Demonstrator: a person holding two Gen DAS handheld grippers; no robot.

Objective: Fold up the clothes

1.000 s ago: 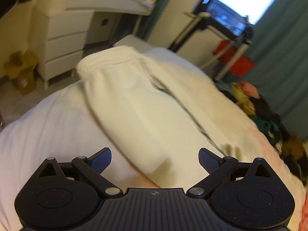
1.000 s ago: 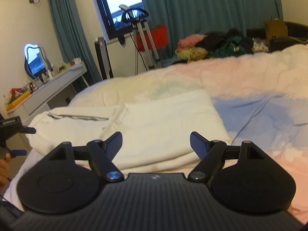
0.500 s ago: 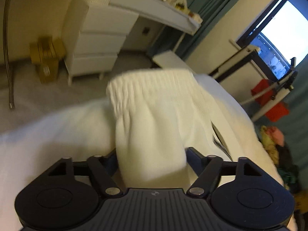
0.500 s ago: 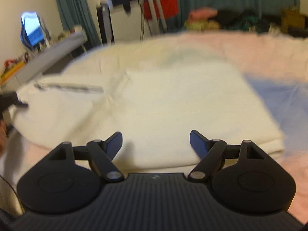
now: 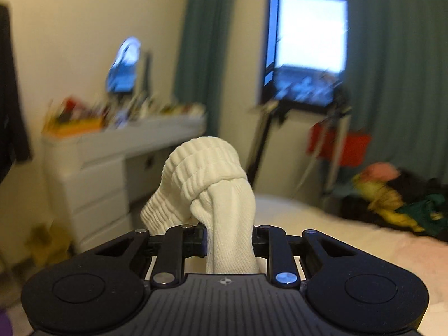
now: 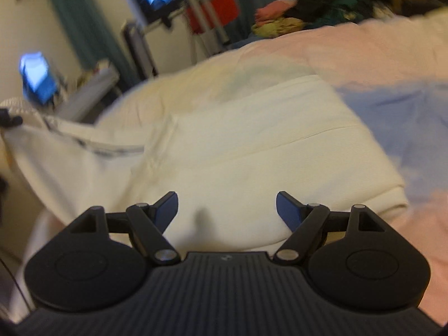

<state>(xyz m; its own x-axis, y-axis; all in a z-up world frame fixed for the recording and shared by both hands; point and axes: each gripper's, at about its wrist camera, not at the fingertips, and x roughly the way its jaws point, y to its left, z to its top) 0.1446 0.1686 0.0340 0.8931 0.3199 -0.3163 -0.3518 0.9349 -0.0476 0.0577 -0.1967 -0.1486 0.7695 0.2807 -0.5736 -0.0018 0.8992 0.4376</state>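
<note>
Ribbed waistband pinched and lifted

The cream trousers (image 6: 238, 145) lie on the bed (image 6: 378, 64), one end raised in my left gripper (image 5: 228, 242), jaws clamped on its waistband (image 5: 207, 168). My right gripper (image 6: 226, 208) hovers wide open, empty. Halfway folded, I judge; doubling over remains.
</note>
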